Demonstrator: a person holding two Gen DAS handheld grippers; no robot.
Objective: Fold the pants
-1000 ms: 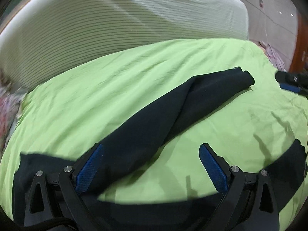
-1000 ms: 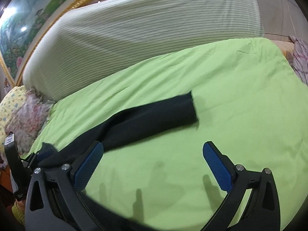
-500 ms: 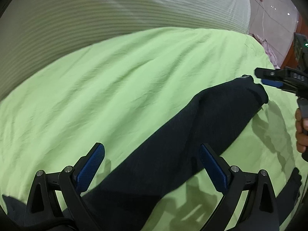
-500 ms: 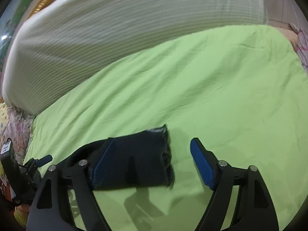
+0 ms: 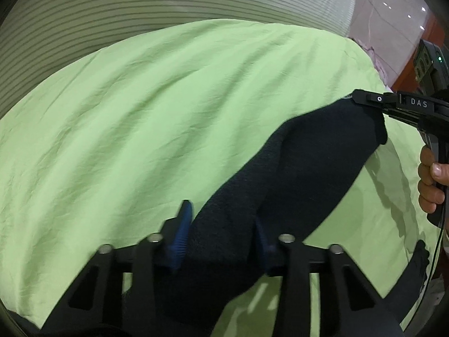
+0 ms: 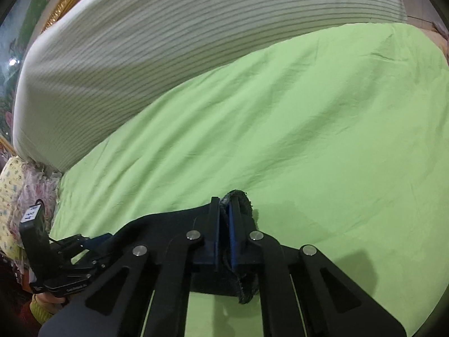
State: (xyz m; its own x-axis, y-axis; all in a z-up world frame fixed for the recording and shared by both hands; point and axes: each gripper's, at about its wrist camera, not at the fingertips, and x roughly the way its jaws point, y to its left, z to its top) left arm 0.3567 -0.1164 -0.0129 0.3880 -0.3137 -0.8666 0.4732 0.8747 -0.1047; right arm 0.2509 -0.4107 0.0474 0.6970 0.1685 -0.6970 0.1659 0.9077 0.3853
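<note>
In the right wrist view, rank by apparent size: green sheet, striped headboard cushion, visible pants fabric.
1. Green sheet, largest.
2. Striped headboard cushion.
3. Pants, smallest; the right gripper, shut on the hem, hides much of them.

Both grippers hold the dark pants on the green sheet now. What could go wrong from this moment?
The right gripper pinches only the hem edge of the pants, so the cloth may slip out when lifted. The left gripper has its jaws around a thick bunched leg; its hold may be loose. Lifting unevenly could twist the leg over the green sheet.
</note>
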